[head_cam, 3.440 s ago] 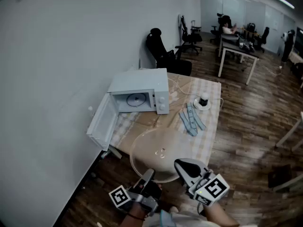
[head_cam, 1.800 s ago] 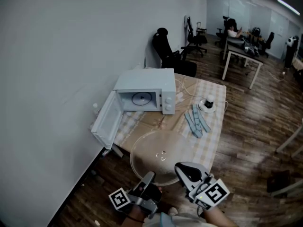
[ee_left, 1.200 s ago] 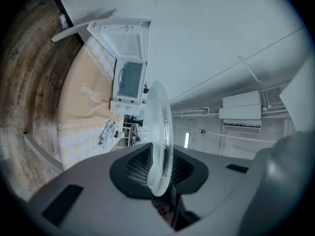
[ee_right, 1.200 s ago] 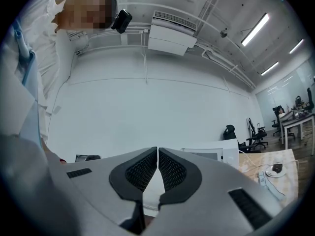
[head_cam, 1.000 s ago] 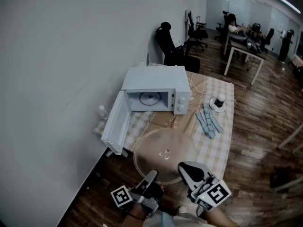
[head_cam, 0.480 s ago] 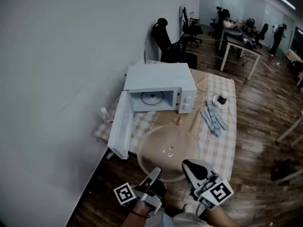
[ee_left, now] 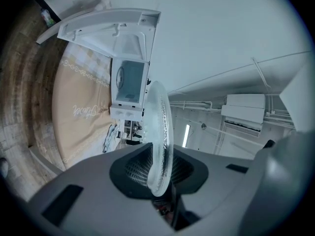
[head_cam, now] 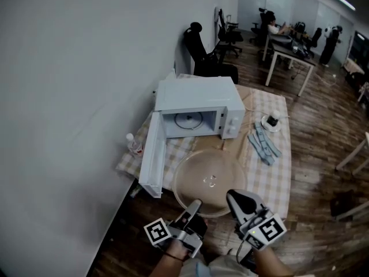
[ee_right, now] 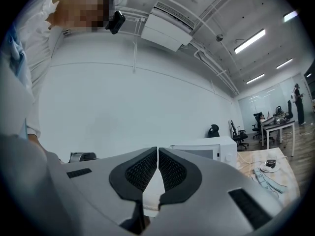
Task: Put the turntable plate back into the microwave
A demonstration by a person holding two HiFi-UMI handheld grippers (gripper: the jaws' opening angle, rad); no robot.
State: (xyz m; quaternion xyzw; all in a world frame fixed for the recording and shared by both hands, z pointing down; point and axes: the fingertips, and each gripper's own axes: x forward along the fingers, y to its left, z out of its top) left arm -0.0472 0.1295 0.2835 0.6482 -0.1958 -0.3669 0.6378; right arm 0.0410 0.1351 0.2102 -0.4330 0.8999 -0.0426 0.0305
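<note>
Evidently the turntable plate [head_cam: 209,180] was in the air, held roughly level above the near end of the surface [head_cam: 271,178], short of the microwave [head_cam: 199,97], whose door [head_cam: 151,163] stood swung open to the left. The left tool [head_cam: 194,205] was clamped on the plate's near rim; in the left gripper view the glass ran edge-on between the ribbed pads. The right tool [head_cam: 237,199] had its jaws together with nothing between them. Its tip lay close by the near rim to the right of the other, and whether it touched the glass could not be told.

The plate looked like thick clear glass: stiff, fairly heavy for a single rim grip, smooth enough to slip, and likely to chip or break if knocked against the microwave's opening or dropped. Held at one edge, its weight probably levered hard on the pads, so a firm hold deep over the rim seemed wise. A second support under or at the rim on the right would have steadied it. It would need to go in flat through the opening and settle centred on the cavity floor.
</note>
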